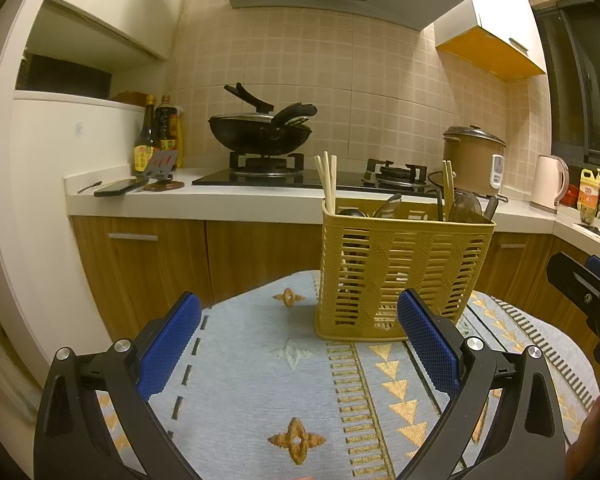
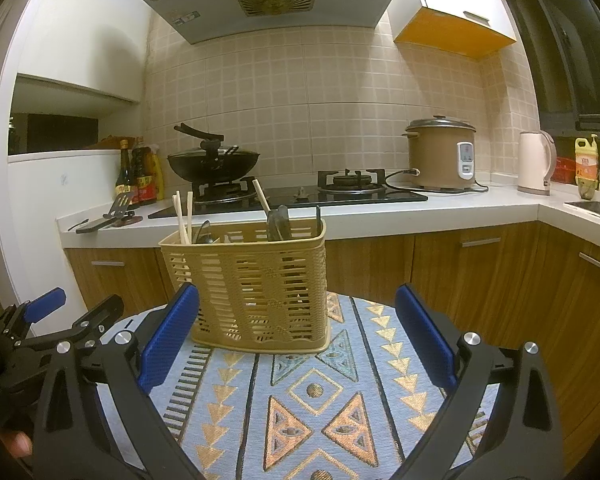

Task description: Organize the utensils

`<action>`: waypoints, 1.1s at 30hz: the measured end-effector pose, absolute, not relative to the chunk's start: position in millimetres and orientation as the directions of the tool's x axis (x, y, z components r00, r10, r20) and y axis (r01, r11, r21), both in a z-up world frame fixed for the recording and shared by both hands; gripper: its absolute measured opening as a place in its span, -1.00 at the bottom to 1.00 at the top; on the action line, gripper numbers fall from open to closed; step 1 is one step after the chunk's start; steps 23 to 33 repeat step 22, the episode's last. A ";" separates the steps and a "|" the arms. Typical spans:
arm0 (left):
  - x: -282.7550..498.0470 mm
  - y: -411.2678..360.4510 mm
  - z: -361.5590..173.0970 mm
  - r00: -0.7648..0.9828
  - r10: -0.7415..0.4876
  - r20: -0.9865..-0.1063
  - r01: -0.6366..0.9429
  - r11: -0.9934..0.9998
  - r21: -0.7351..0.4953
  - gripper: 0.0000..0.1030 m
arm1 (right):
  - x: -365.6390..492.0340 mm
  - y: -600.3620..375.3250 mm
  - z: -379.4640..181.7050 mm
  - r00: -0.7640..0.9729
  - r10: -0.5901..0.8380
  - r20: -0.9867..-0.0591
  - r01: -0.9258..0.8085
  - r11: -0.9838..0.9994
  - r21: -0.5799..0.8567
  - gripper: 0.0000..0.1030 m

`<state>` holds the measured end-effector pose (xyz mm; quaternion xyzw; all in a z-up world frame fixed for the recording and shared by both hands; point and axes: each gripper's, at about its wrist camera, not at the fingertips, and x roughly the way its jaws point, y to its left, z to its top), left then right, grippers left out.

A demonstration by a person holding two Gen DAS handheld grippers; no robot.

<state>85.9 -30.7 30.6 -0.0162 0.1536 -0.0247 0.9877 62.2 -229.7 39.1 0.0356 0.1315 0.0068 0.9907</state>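
A yellow slotted utensil basket (image 1: 400, 276) stands upright on the patterned blue cloth (image 1: 260, 380) of a small table; it also shows in the right wrist view (image 2: 252, 284). Pale chopsticks (image 1: 327, 184) stick up at its left end, and dark spoons and ladles (image 1: 464, 208) at its right. In the right wrist view the chopsticks (image 2: 183, 216) are at the left and dark utensils (image 2: 280, 224) in the middle. My left gripper (image 1: 300, 340) is open and empty, just in front of the basket. My right gripper (image 2: 296, 336) is open and empty, also just in front of it.
A kitchen counter (image 1: 260, 200) runs behind the table, with a gas hob, a black wok (image 1: 260, 132), sauce bottles (image 1: 156, 136), a rice cooker (image 2: 440, 156) and a kettle (image 2: 536, 160). Wooden cabinet doors (image 2: 480, 272) lie below. The other gripper shows at each view's edge (image 1: 588, 296).
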 end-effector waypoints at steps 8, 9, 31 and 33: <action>84.2 -28.6 30.1 0.957 -0.033 -0.287 0.021 0.999 -0.042 0.85 | 62.3 -230.3 39.0 0.965 0.024 -0.262 -0.002 0.996 0.084 0.82; 83.1 -28.0 30.4 0.960 -0.028 -0.279 0.017 0.999 -0.043 0.85 | 62.1 -230.1 39.2 0.965 0.023 -0.262 -0.001 0.996 0.084 0.82; 83.9 -25.6 32.0 0.955 -0.045 -0.293 0.026 0.997 -0.069 0.85 | 62.4 -230.3 39.5 0.964 0.024 -0.264 -0.003 0.997 0.077 0.83; 83.9 -25.6 32.0 0.955 -0.045 -0.293 0.026 0.997 -0.069 0.85 | 62.4 -230.3 39.5 0.964 0.024 -0.264 -0.003 0.997 0.077 0.83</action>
